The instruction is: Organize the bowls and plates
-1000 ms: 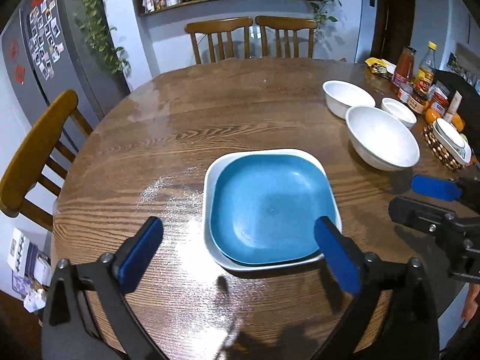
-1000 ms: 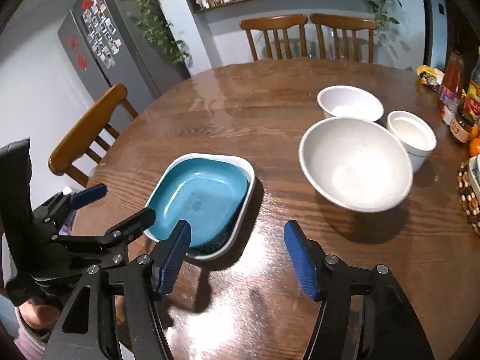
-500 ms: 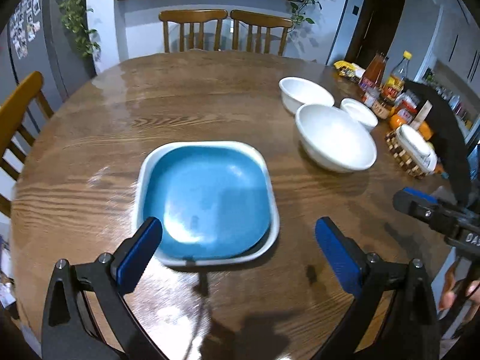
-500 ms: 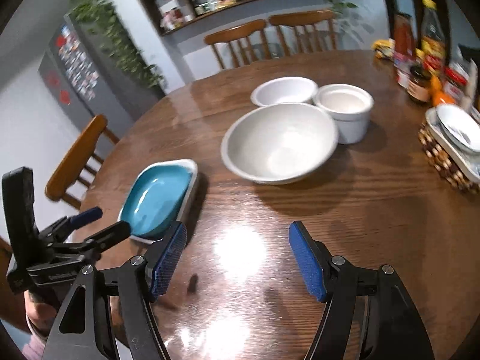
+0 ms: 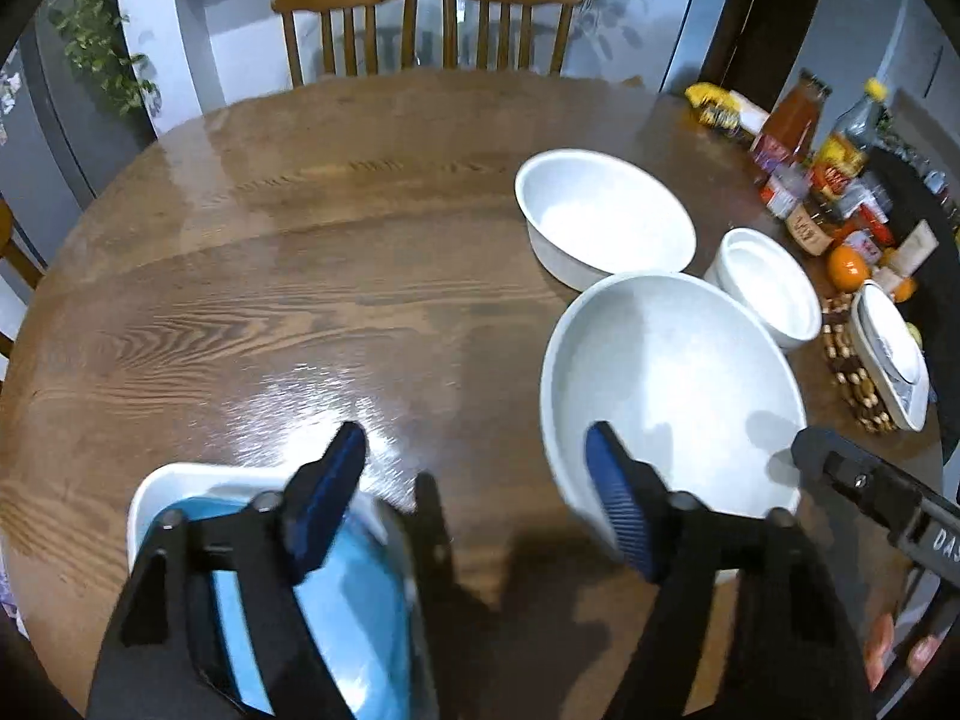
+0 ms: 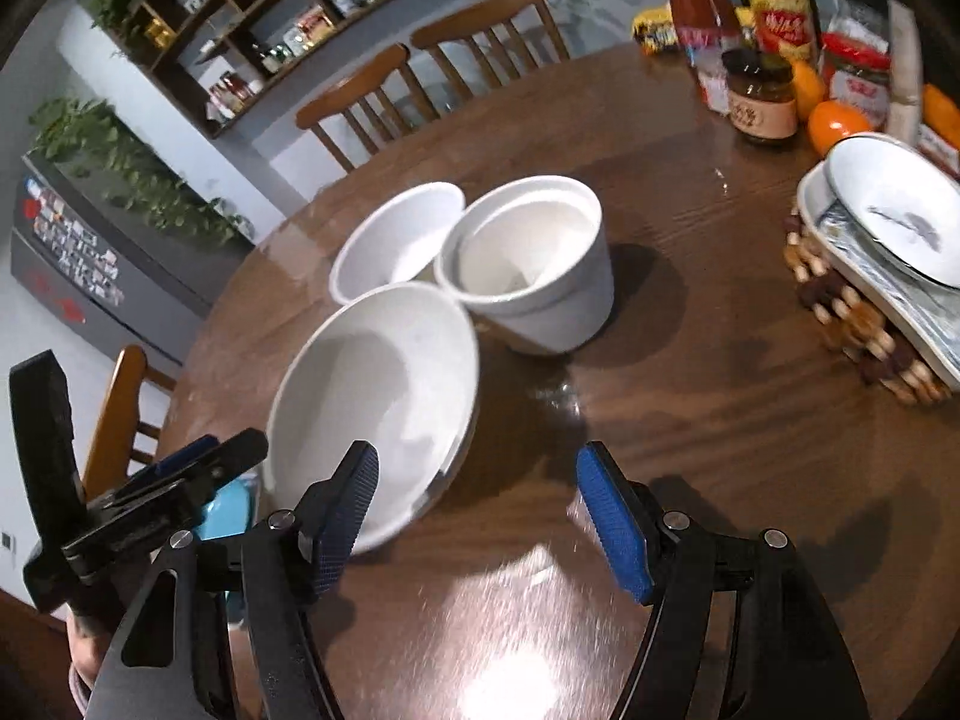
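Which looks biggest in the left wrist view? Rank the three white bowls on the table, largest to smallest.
1. The wide bowl, nearest the camera.
2. The far bowl.
3. The small straight-sided bowl.
Nearness inflates the first, but it also looks widest in the right wrist view.
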`<state>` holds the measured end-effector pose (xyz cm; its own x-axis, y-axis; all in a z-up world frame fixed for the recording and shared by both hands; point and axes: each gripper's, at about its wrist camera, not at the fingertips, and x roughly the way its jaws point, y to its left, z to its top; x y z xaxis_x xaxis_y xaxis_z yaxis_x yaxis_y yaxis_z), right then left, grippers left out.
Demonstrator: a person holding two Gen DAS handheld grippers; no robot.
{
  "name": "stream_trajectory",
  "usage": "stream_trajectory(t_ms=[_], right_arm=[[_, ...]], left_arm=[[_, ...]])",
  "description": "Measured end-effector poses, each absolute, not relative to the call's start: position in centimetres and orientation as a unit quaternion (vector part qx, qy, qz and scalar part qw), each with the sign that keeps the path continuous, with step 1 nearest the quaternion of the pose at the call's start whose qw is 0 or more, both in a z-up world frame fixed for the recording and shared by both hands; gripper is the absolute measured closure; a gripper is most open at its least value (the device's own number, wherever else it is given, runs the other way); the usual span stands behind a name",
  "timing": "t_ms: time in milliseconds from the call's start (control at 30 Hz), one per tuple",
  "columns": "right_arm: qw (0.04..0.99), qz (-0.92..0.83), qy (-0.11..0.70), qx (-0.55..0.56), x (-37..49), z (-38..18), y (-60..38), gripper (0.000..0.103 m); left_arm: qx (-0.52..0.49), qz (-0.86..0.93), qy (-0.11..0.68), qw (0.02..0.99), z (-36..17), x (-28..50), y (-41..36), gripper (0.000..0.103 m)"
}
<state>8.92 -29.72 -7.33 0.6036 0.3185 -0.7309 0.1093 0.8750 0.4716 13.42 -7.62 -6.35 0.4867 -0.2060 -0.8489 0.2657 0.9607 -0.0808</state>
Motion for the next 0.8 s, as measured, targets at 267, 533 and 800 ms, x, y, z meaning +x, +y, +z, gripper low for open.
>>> stream_trajectory(t_ms=[267, 533, 800], right_arm=[[0.850, 0.104, 0.455, 0.242, 10.9, -8.3, -28.9, 0.087], [0.857, 0.118, 0.447, 0.227, 7.7, -6.6, -28.7, 0.087], [0.866, 0.127, 0.441, 0.197, 3.2, -5.3, -27.4, 0.087]], left_arm=[[0.029, -0.160, 0.502, 0.849, -7.0, 13.2, -9.1, 0.092], [0.040, -0.175, 0.482, 0.858, -4.9, 9.8, -8.2, 0.094], [0.060, -0.179, 0.455, 0.870, -3.6, 5.3, -7.0, 0.093]])
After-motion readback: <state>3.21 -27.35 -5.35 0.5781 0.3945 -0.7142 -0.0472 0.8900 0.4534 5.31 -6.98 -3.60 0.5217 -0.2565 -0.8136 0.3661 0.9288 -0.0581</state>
